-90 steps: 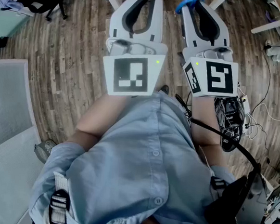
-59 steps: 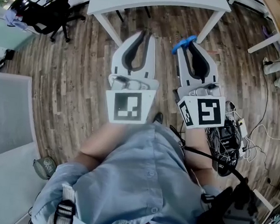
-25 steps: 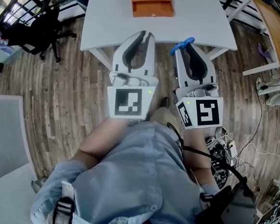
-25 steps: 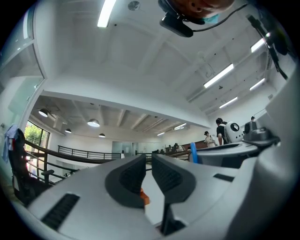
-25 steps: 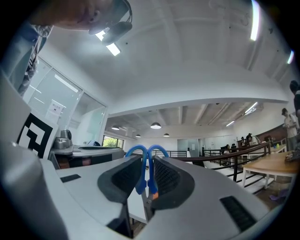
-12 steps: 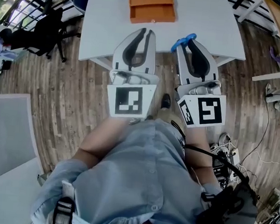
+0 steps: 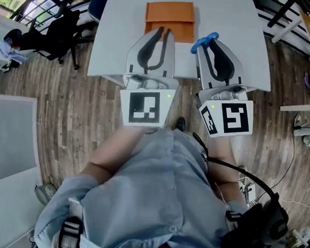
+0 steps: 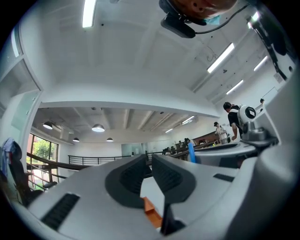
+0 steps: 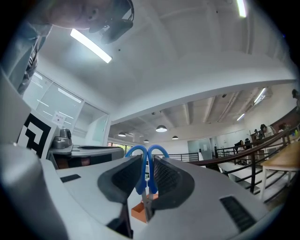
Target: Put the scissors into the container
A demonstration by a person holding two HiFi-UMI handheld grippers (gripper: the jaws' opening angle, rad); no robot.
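An orange container lies on the white table ahead of me. My right gripper is shut on blue-handled scissors, whose handles stick out past the jaw tips; the handles and the metal blades show between the jaws in the right gripper view. My left gripper is held beside it over the table's near edge, shut with nothing in it, its tips just short of the container. A corner of the orange container shows below the jaws in the left gripper view.
A wooden floor surrounds the table. A black office chair stands at the left, a grey panel at the lower left, cables at the right. My pale blue shirt fills the lower middle.
Over the earlier frames the table and orange container came into sight and drew closer under both grippers. The right gripper has kept hold of the scissors throughout.
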